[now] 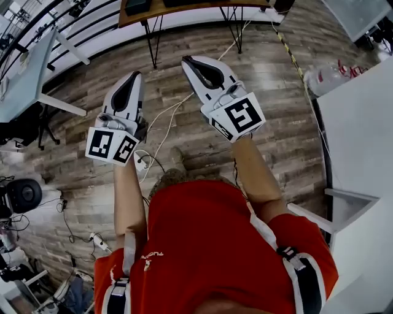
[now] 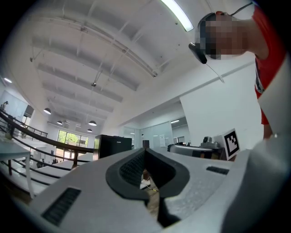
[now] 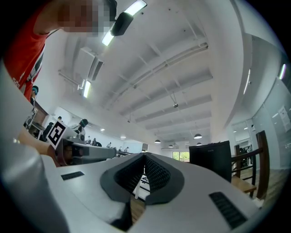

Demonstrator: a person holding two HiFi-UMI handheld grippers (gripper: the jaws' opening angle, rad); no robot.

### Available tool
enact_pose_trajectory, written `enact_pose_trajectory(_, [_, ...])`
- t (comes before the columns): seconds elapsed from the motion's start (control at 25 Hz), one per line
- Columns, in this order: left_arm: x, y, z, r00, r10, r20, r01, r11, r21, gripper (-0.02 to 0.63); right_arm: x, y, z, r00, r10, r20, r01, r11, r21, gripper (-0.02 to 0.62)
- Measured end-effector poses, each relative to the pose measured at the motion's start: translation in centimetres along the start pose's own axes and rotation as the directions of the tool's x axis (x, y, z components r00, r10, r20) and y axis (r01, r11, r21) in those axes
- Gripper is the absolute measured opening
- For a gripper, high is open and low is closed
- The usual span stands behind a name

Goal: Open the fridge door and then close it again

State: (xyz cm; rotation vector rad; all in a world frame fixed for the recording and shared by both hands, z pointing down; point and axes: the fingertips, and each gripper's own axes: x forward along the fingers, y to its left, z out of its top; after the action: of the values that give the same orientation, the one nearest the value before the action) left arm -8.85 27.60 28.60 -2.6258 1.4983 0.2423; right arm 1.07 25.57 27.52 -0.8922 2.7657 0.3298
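Note:
In the head view both grippers are held out side by side over a wooden floor. My left gripper (image 1: 136, 75) and my right gripper (image 1: 186, 60) have their jaws together, with nothing between them. A black boxy cabinet, which may be the fridge, stands some way ahead; it shows in the left gripper view (image 2: 113, 145) and in the right gripper view (image 3: 211, 159). Its door looks closed. Neither gripper (image 2: 144, 150) (image 3: 144, 155) is near it. The right gripper's marker cube (image 2: 231, 142) shows at the side of the left gripper view.
A wooden-topped table (image 1: 184, 12) on black legs stands ahead. A white counter (image 1: 362, 122) runs along the right, a grey desk (image 1: 24, 80) stands at the left. White cables (image 1: 161, 122) trail over the floor. A clear bag (image 1: 328, 76) lies by the counter.

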Motion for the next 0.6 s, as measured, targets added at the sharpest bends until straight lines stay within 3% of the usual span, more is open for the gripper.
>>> enact_pose_trajectory(0.6, [11.3,11.7,-2.7,0.996,-0.083,0.027,0.083,0.996,-0.011,0.009,11.5,-8.9,-5.2,0.996,-0.074,-0.052,0.072,0.996,-0.044,0.026])
